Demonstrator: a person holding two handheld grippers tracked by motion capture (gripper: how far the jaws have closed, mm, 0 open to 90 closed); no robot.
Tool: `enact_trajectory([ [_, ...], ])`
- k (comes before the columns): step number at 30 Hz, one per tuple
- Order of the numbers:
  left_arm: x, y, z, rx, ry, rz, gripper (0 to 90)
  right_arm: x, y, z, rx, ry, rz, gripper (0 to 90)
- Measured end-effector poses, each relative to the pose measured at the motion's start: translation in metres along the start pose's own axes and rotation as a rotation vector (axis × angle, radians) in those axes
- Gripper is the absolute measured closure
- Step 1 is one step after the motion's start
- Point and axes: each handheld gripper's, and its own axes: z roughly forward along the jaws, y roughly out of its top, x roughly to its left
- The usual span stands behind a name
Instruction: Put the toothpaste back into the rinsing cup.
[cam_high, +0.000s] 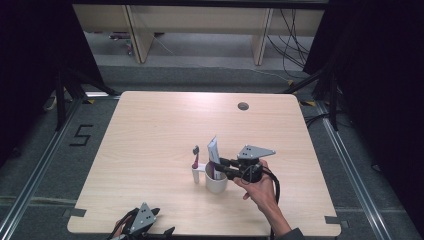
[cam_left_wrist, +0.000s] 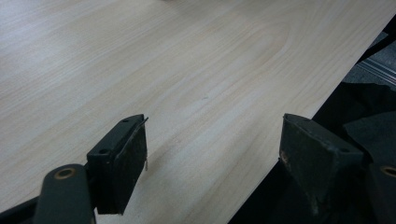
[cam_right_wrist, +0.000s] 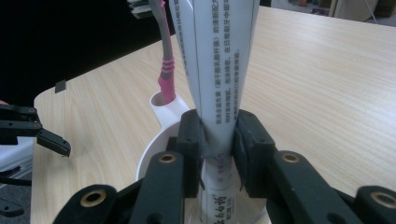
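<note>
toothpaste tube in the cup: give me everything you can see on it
The toothpaste tube is white, soft-looking plastic with small dark print and a pinkish band low down. It stands nearly upright in the white cup, narrow end down and flat crimped end up, leaning slightly. The right tongs are shut on its lower part just above the cup's rim. A pink-and-grey toothbrush stands close beside it in the cup's side holder.
</note>
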Motion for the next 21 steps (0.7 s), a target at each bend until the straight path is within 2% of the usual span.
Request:
enact_trajectory([
  [4, 0.000, 0.000, 0.000, 0.001, -0.003, 0.000, 23.0, 0.001, -0.001, -0.001, 0.002, 0.004, 0.045, 72.9],
  [7, 0.000, 0.000, 0.000, 0.000, -0.003, 0.000, 23.0, -0.002, -0.002, -0.001, -0.014, 0.009, 0.036, 72.2],
  [8, 0.000, 0.000, 0.000, 0.000, -0.003, 0.000, 23.0, -0.004, -0.002, -0.003, -0.005, 0.001, 0.026, 72.1],
  [10, 0.000, 0.000, 0.000, 0.001, -0.001, 0.001, 23.0, -0.003, -0.003, -0.004, -0.013, -0.002, 0.055, 71.8],
  [11, 0.000, 0.000, 0.000, 0.001, 0.000, 0.002, 23.0, -0.004, -0.003, -0.004, -0.018, -0.001, 0.044, 71.7],
  [12, 0.000, 0.000, 0.000, 0.001, 0.001, 0.002, 22.9, -0.004, -0.004, -0.006, -0.011, -0.004, 0.066, 71.5],
  [14, 0.000, 0.000, 0.001, -0.003, -0.001, 0.002, 23.0, -0.006, -0.005, -0.006, -0.018, -0.009, 0.051, 71.2],
  [15, 0.000, 0.000, 0.001, -0.003, -0.001, 0.001, 23.0, -0.005, -0.005, -0.008, -0.008, -0.002, 0.076, 70.9],
  [16, 0.000, 0.000, 0.001, -0.003, -0.001, 0.001, 23.0, -0.006, -0.005, -0.009, -0.020, -0.017, 0.048, 70.7],
  [17, 0.000, 0.000, 0.001, -0.003, -0.001, 0.001, 23.0, -0.006, -0.006, -0.009, -0.014, -0.005, 0.071, 70.4],
  [18, 0.000, 0.000, 0.001, -0.003, -0.001, 0.001, 22.9, -0.006, -0.006, -0.010, -0.012, -0.007, 0.069, 69.6],
  [20, 0.000, 0.000, 0.001, -0.002, -0.001, 0.001, 23.0, -0.004, -0.006, -0.011, -0.012, -0.006, 0.111, 67.9],
  [21, 0.000, 0.000, 0.001, -0.002, -0.001, 0.002, 23.0, -0.005, -0.006, -0.011, -0.020, -0.004, 0.099, 67.0],
])
